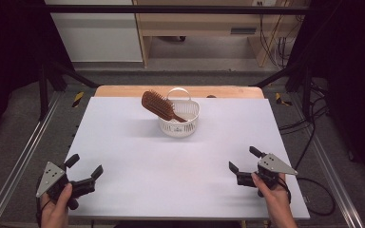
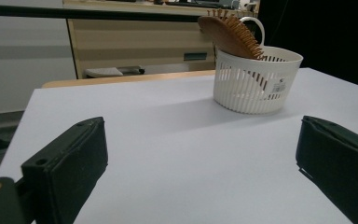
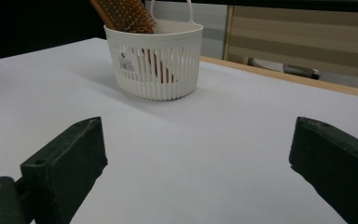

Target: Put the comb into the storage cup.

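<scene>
Ahead of both claws, well apart from either, the hairbrush (image 1: pixel 159 105) leans in the basket (image 1: pixel 190 124), head up-left, handle down inside. The left gripper (image 1: pixel 84 169) and right gripper (image 1: pixel 243 159) are both spread and hold nothing. Neither looks clearly nearer.

The hairbrush (image 1: pixel 160 105), near the upper middle of the high view, looks like brown wood with a smooth, lightly polished back and rows of thin bristle pins. It sits in a basket (image 1: pixel 190 124) of white plastic, slightly glossy, its wall cut into fine vertical slats with a small paper label stuck on. The bench (image 1: pixel 171 161) top is a pale, matt, smooth sheet, with a bare light-wood edge along its far side. The left tongs (image 1: pixel 84 169) and right tongs (image 1: pixel 244 158), low in the frame, are matt black, with dull grey metal plates.
</scene>
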